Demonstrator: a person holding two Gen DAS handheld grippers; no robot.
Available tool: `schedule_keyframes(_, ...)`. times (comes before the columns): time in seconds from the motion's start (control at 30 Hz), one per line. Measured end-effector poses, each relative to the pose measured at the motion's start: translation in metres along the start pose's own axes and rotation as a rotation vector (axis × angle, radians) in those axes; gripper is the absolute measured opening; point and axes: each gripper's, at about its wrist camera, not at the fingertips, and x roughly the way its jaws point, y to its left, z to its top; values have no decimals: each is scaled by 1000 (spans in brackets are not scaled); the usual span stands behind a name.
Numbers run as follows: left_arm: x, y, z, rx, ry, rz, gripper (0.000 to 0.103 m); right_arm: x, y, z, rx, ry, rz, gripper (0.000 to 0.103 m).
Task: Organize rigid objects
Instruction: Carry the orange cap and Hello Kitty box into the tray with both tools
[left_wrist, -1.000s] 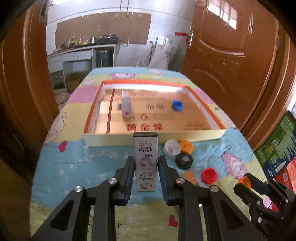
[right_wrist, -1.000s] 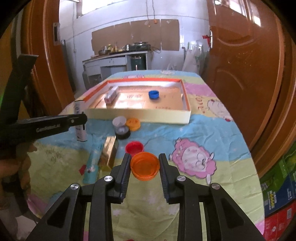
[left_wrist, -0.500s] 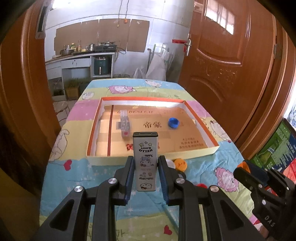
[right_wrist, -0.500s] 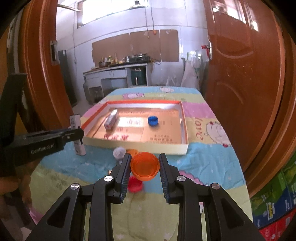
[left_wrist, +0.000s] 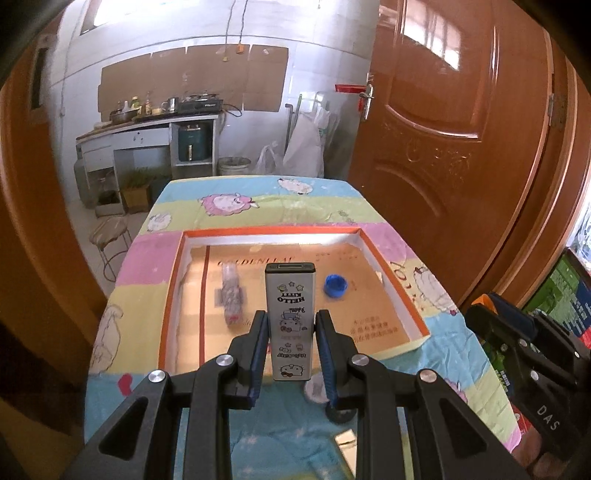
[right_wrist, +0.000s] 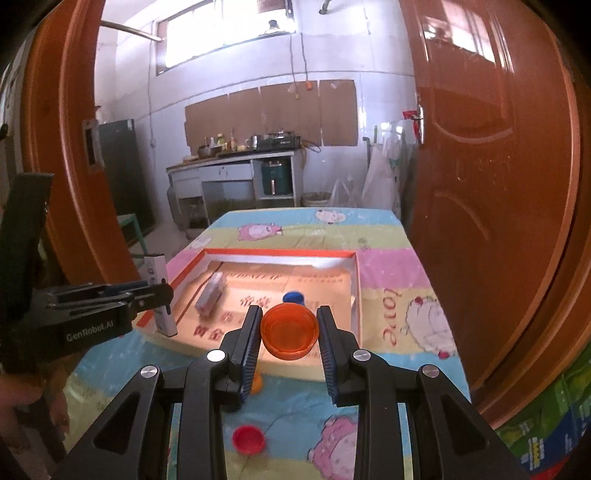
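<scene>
Flanking tray, wooden door, red cap

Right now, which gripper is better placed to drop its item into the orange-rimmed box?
Left, probably. The left gripper holds the white Hello Kitty tin above the orange-rimmed cardboard box; the right gripper with its orange plastic cap sits nearer the front wall.

**Bright daylight, strong fisheye warp**

You work in daylight from the high window, which blows out to white. Glare streaks the varnished door and washes the far wall of the cardboard tray. Your edges bend hard and fall to black corners. The red cap looks smeared, and distant kitchen detail stays soft.
</scene>
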Motion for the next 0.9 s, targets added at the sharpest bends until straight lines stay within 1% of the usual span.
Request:
schedule_keyframes(0.2, 16, -7, 19, 19, 10, 3, 27, 19, -19, 20, -7, -2, -4, 31)
schedule_keyframes(0.5, 58, -7, 41, 28, 75, 3, 27, 67, -42, 45, -38, 39, 21, 31)
schedule_keyframes(0.73, 101, -3, 48, 29, 152, 15, 27, 111, -53, 55, -71, 84, 45, 31)
schedule_keyframes(0.9, 129, 2, 48, 20, 212, 24, 27, 140, -55, 59, -77, 124, 80, 31)
